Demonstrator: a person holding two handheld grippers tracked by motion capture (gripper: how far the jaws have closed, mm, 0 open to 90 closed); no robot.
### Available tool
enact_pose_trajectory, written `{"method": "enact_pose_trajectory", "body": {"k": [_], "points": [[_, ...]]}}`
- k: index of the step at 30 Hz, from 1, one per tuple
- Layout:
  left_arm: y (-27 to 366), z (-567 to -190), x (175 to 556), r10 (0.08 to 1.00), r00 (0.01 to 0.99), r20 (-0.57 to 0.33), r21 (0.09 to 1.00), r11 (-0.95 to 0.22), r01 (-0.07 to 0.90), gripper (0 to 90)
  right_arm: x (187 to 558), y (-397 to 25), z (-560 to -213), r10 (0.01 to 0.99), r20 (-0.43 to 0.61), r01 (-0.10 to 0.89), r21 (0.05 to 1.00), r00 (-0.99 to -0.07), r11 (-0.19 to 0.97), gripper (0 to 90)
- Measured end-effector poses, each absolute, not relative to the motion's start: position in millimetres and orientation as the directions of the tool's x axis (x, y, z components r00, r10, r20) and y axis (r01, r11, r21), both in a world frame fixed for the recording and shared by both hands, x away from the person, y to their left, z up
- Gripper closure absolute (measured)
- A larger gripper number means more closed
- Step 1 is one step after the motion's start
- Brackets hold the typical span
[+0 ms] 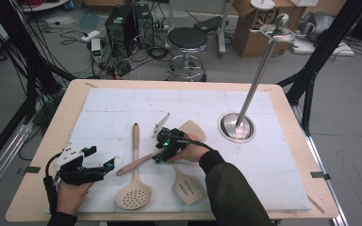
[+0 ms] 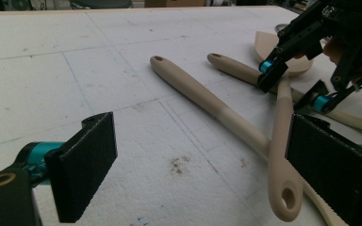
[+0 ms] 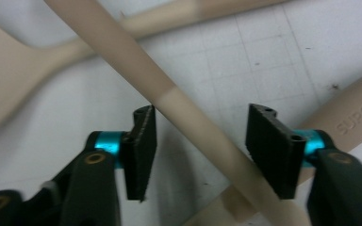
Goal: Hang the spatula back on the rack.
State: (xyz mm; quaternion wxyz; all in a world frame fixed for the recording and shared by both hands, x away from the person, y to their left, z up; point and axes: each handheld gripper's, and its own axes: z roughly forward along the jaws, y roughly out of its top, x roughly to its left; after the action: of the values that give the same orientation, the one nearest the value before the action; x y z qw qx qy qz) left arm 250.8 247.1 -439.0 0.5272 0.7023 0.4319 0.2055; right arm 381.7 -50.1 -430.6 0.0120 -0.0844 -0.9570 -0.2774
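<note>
Reaching forward over the table point(image 1: 283, 141), the right gripper point(image 1: 162, 149) straddled a wooden spoon handle point(image 3: 188, 117), jaws wide; the left gripper point(image 1: 99, 162) rested open.

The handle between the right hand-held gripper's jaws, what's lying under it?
Under the handle lies the white table cover, and near the bottom edge it crosses over another beige handle. The right hand-held gripper straddles it, jaws open. Its far end is out of frame.
</note>
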Motion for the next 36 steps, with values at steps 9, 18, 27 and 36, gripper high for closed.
{"method": "enact_pose_trajectory", "body": {"k": [9,18,27,36], "points": [[248,-440,251,0.823,0.544,-0.164,0.917,-0.076,0.391,10.2,378,-49,-430,0.105,-0.007,0.087,0.502,-0.994,0.86,56.5],[247,-440,251,0.825,0.541,-0.161,0.918,-0.076,0.39,10.2,372,-51,-427,0.04,-0.043,0.014,0.484,-0.998,0.875,68.5],[250,-442,251,0.832,0.529,-0.168,0.918,-0.064,0.392,10.2,368,-60,-416,0.045,0.018,0.047,0.517,-0.999,0.855,78.3],[247,-443,249,0.829,0.535,-0.166,0.916,-0.071,0.395,10.2,380,-92,-399,0.18,0.063,0.18,0.61,-0.982,0.772,78.3]]}}
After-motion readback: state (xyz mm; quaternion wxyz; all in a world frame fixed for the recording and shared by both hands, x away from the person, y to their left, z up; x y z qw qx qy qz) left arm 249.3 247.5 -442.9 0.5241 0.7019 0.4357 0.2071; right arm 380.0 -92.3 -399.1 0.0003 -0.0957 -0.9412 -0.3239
